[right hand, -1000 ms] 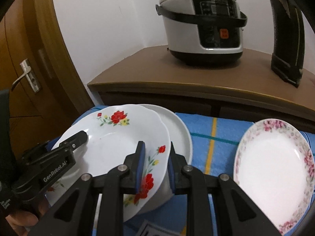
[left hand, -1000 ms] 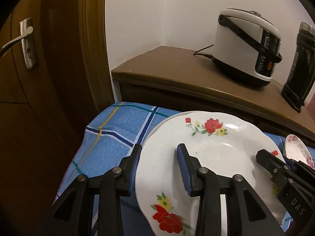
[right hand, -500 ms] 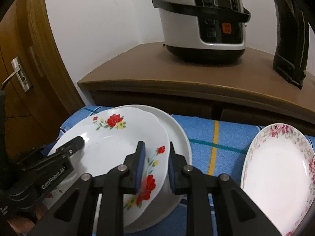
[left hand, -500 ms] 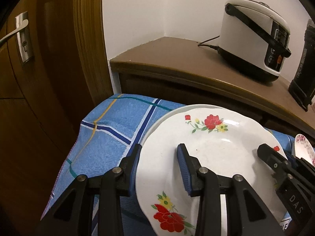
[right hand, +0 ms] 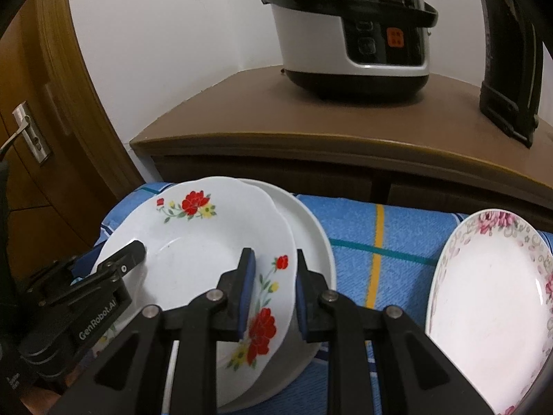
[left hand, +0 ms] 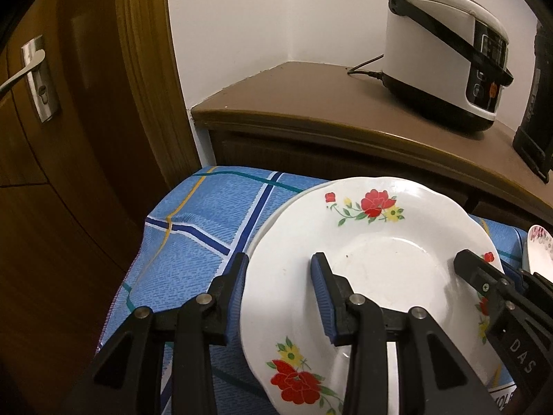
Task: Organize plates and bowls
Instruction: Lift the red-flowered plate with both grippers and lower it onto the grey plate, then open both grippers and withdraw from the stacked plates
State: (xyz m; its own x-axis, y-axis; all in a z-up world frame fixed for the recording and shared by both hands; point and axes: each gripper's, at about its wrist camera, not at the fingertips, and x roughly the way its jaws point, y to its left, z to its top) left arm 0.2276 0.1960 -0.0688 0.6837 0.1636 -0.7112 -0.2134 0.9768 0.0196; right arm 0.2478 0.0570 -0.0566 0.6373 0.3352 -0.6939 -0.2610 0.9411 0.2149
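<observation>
A glossy white plate with red flowers (left hand: 380, 269) and a gently scalloped rim sits tilted over a plain white plate (right hand: 311, 235), whose smooth round edge shows beyond it on the right in the right wrist view; whether the two touch cannot be told. Both lie over a woven blue checked cloth (left hand: 207, 242) crossed by navy, white, teal and yellow stripes. The left gripper (left hand: 279, 278) straddles the flowered plate's left rim, one black finger with its blue ribbed pad outside the edge and the other over the shallow well, the fingers set fairly wide with the rim between them; actual contact is hard to judge. The right gripper (right hand: 273, 278) straddles the opposite rim, its blue-padded fingers narrow, one on each face of the plate beside a red flower. To the right on the cloth lies a white plate with a pink rose border (right hand: 490, 304), well apart from the stack. Behind stands a matte brown wooden cabinet (right hand: 345, 141) carrying a rounded white and black rice cooker (right hand: 352, 31) with a black strap-like handle, and a tall black appliance (right hand: 508, 55). A varnished wooden door (left hand: 52, 173) with a brushed metal lever handle (left hand: 24, 72) is at the left.
</observation>
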